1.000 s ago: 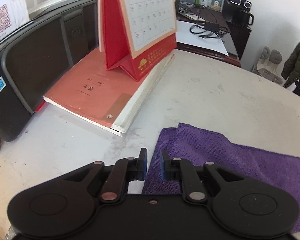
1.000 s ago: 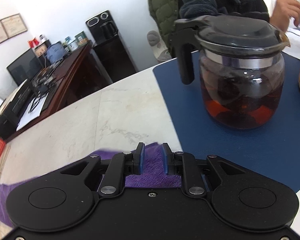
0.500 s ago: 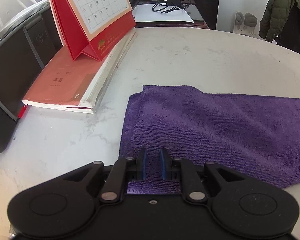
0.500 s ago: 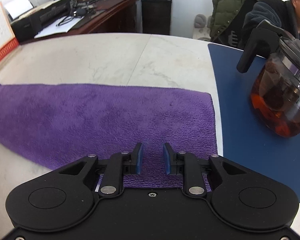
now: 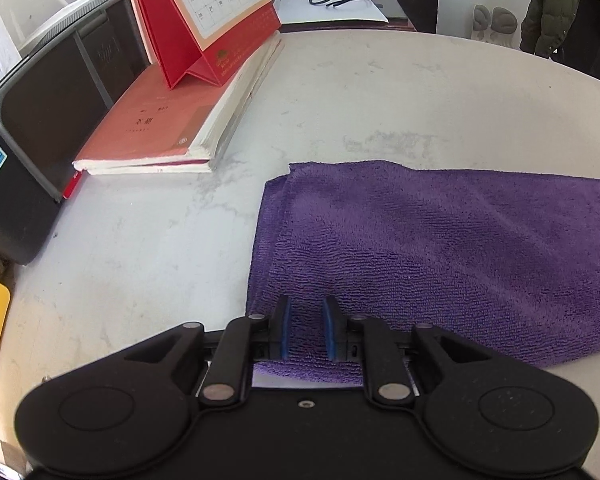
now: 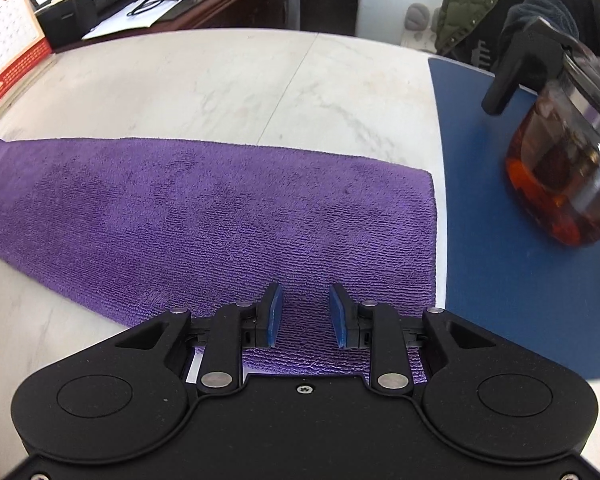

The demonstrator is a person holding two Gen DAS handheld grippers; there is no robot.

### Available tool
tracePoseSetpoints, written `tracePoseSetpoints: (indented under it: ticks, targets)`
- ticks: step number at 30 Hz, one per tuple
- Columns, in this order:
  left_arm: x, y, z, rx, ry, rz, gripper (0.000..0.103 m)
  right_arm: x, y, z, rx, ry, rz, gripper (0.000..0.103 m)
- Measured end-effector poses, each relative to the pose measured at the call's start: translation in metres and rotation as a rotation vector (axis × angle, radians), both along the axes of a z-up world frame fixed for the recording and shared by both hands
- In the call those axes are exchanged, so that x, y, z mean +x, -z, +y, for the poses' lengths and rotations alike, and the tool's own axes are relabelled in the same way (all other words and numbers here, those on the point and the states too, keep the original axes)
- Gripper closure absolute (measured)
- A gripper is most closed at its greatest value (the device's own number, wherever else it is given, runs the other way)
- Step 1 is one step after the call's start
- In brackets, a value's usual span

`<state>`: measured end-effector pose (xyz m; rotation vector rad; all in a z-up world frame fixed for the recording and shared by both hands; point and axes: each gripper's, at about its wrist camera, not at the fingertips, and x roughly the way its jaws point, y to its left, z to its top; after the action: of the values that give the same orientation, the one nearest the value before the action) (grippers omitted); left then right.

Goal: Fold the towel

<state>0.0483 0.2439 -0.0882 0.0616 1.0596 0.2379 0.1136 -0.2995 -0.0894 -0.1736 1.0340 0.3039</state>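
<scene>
A purple towel point(image 5: 440, 248) lies folded flat along the white surface's point(image 5: 140, 248) near edge, its nearest hem hidden beneath the left tool point(image 5: 305, 330) and right tool point(image 6: 306, 316), both with fingers apart, gripping nothing.

One purple terry-cloth towel point(image 5: 440, 248) is lying on the one pale marble-patterned table point(image 5: 380, 92). Two black two-finger grippers with blue pads are showing, the left gripper point(image 5: 306, 328) and the right gripper point(image 6: 306, 314), one in each wrist view. One red stand-up desk calendar point(image 5: 204, 12) is sitting on one thick red-covered book point(image 5: 156, 120). One dark blue flat mat point(image 6: 492, 216) is carrying one glass teapot with a black lid and handle point(image 6: 560, 152). One black and grey box-like machine point(image 5: 40, 120) is standing beside the book. One olive-green puffer jacket point(image 6: 484, 4) is hanging at the back, and one seated person in dark fleece point(image 6: 552, 4) is showing beside it.
</scene>
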Motion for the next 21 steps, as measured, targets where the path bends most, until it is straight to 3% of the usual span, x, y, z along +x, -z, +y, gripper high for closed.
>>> tracePoseSetpoints:
  ticks: [4,7,13,21]
  targets:
    - [-0.021,-0.003,0.0,-0.002,0.002,0.03,0.087,-0.019,-0.001,-0.004,-0.006,-0.004,0.038,0.077]
    - [-0.025,-0.011,0.007,-0.019,-0.019,-0.017,0.087,-0.028,-0.002,-0.004,-0.012,-0.004,0.057,0.077]
    - [-0.002,-0.015,0.021,-0.03,0.007,-0.061,0.087,-0.028,-0.007,-0.002,-0.019,-0.003,0.079,0.074]
    - [0.019,-0.001,0.029,-0.022,0.088,-0.033,0.086,-0.025,-0.01,0.003,-0.041,-0.023,0.098,0.072]
